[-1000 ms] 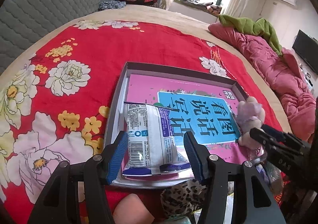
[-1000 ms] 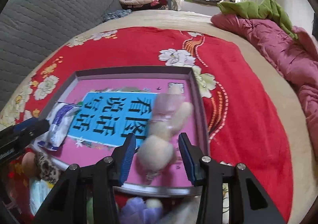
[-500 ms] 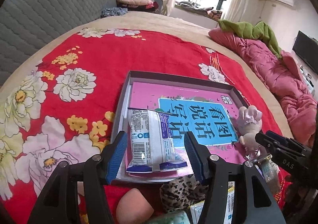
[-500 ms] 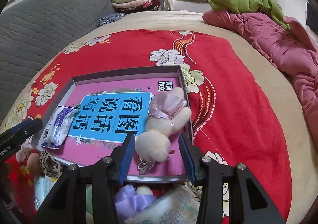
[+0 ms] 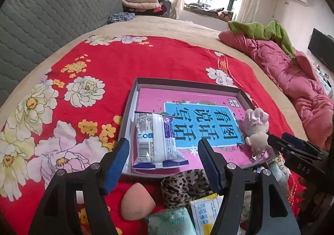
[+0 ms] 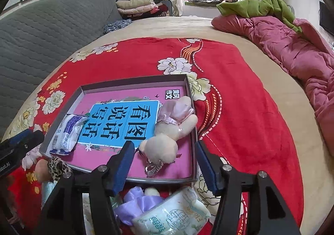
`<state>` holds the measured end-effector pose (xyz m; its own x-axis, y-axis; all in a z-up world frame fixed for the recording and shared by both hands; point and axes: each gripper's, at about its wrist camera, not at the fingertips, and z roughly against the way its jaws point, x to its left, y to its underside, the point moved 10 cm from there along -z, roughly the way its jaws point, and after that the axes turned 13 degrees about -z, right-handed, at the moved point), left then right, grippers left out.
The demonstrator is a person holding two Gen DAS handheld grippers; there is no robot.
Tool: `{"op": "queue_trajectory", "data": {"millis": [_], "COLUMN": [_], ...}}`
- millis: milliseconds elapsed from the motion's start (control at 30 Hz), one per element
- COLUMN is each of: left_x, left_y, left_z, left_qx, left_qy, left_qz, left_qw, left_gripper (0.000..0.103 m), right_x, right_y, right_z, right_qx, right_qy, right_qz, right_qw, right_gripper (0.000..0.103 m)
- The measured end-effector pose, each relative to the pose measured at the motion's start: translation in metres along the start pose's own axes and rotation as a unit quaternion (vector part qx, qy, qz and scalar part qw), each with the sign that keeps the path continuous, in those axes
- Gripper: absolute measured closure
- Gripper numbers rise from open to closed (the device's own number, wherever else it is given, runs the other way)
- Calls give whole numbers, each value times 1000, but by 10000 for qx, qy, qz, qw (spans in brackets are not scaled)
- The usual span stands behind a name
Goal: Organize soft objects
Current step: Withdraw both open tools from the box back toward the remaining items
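Note:
A shallow grey box point(image 5: 183, 82) point(image 6: 133, 80) with a pink and blue printed bottom lies on the red flowered blanket. A white tissue pack point(image 5: 155, 141) point(image 6: 66, 132) lies in its left part. A plush bunny in a pink dress point(image 6: 169, 132) point(image 5: 255, 128) lies in its right part. My left gripper point(image 5: 163, 155) is open and empty, just short of the tissue pack. My right gripper point(image 6: 163, 160) is open and empty, just short of the bunny.
In front of the box lie a pink sponge egg point(image 5: 136, 203), a leopard-print cloth point(image 5: 183, 187), several tissue packs point(image 5: 206, 212) point(image 6: 173, 214) and a purple ribbon toy point(image 6: 137, 201). A pink quilt point(image 6: 292, 51) lies along the right; a grey headboard point(image 5: 41, 16) stands left.
Both grippers have pulled back toward me and risen. The bunny and the tissue pack stay in the box, and more items in front of the box have come into view.

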<state>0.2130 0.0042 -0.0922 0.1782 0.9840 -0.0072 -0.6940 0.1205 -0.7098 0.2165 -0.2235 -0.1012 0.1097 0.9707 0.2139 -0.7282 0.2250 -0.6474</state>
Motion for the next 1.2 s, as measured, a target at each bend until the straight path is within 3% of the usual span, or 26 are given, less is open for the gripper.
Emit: {"op": "queue_trajectory", "data": {"millis": [300, 900, 1200], "left_x": [-4, 49, 33], "left_y": [3, 8, 24], "left_z": [19, 80, 93], "left_qx": [-19, -202, -51], "left_qy": [-68, -246, -98], "left_qz": [-96, 456, 374], "left_qw": [9999, 9984, 9992], "left_gripper": [32, 32, 32], "right_x": [-2, -11, -15], "right_y": [-6, -17, -5], "right_z": [21, 78, 94], "right_qx": [-128, -482, -504], "right_qy": [-133, -387, -450], "right_qz": [-56, -109, -45], "right_qw": [9998, 9980, 9977], "right_gripper": [36, 32, 32]}}
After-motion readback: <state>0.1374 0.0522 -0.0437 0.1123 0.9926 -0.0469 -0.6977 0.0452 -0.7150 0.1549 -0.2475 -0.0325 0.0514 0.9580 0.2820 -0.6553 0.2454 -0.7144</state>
